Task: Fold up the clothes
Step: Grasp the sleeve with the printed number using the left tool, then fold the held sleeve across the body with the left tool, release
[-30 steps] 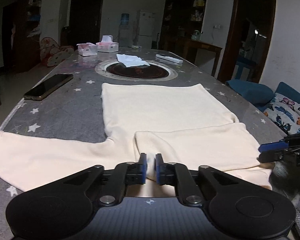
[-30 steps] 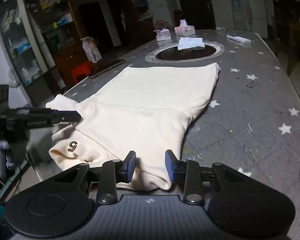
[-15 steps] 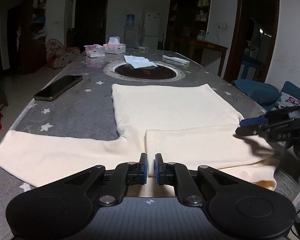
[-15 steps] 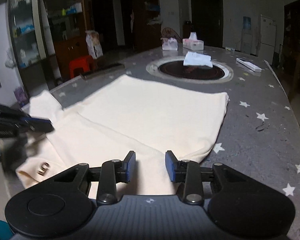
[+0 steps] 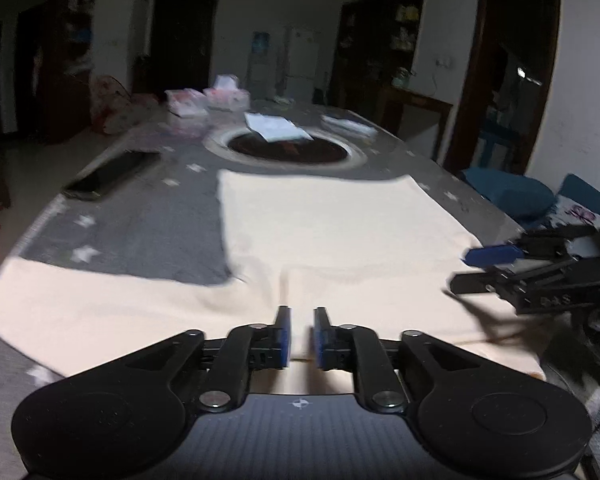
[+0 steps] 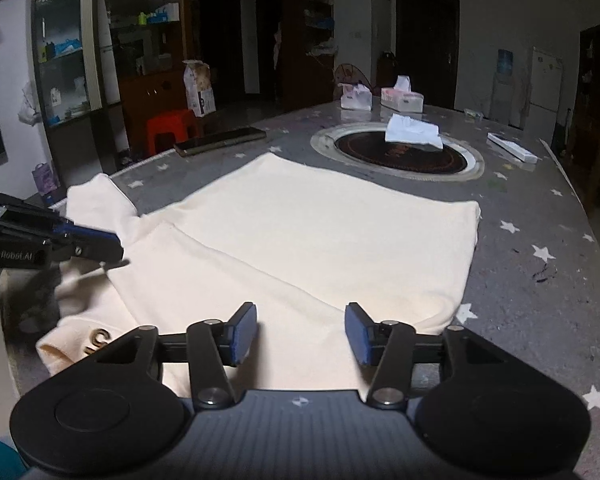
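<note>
Cream cotton garment lies flat across the near half of our grey star-printed tabletop, its body stretching away from us and one long sleeve still spread out to the left, while the other sleeve is laid over the chest. We hold the left gripper low over the near edge of the garment; its jaws are opening, the blue pads stand a narrow gap apart, and cloth shows in that gap, though we cannot tell whether the pads touch it. Our right gripper hovers over the folded sleeve near the garment's right side; its jaws are opening too, standing well apart with nothing pinched between them, only the cloth lying beneath. In the right wrist view the left gripper comes in from the left edge, just above the collar end of the garment, where a small dark number mark shows on the fabric. Farther along the tabletop we see a round dark inset hob with a pale ring, and a folded white cloth resting on it. A dark smartphone lies beside the garment's far left corner, apart from it. Two tissue boxes stand near the far end, and a slim white remote lies to the right of the hob.
</note>
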The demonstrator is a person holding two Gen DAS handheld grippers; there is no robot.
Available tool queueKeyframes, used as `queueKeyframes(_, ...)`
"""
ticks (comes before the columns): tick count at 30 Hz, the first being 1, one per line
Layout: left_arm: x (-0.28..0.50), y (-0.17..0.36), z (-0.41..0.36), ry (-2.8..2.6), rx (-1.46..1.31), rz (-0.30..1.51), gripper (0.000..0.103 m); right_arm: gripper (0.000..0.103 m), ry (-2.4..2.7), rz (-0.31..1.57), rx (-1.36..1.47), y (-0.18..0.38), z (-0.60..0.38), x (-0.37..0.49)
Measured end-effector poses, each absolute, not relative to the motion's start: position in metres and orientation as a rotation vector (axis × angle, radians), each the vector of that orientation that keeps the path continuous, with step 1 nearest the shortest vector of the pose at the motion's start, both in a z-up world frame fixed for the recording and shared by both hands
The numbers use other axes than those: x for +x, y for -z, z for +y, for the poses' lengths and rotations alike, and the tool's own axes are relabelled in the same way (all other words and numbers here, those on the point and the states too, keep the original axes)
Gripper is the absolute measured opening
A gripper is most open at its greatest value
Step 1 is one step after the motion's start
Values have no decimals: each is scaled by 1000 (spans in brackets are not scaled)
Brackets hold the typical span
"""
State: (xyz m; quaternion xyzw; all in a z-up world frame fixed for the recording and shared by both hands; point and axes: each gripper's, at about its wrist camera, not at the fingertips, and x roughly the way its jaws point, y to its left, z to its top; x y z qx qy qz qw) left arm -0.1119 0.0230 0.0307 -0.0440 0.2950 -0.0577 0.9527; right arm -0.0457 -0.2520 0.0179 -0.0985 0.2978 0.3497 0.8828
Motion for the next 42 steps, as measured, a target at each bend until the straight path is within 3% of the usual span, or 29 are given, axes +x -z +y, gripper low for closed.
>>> queueKeyframes(2,-114,-34,36,59,-102,583,31,59,-737,612,-201,-19,-251,-49)
queueKeyframes(4,-115,-34,53,-45,-116,570,35,68,-743,610,-196,-17,-249,-51)
queueKeyframes(11,-117,-30,119,-427,-134,536,45,79,-744,608,-235,-8,-240,-55)
queueKeyframes(24,-107,-9,183,-553,-286,581,46,95,-760,629,-245,-4,-234,-55)
queueKeyframes(26,-107,-9,186,-545,-303,575,40,98,-763,633,-244,-4,-233,-55)
queueKeyframes(29,-109,-12,186,-534,-319,559,12,100,-763,638,-238,-3,-233,-55)
queueKeyframes(32,-114,-18,185,-513,-350,529,6,103,-766,644,-238,-3,-232,-54)
queueKeyframes(42,-118,-77,122,-222,-340,400,5,103,-767,651,-250,-1,-229,-53)
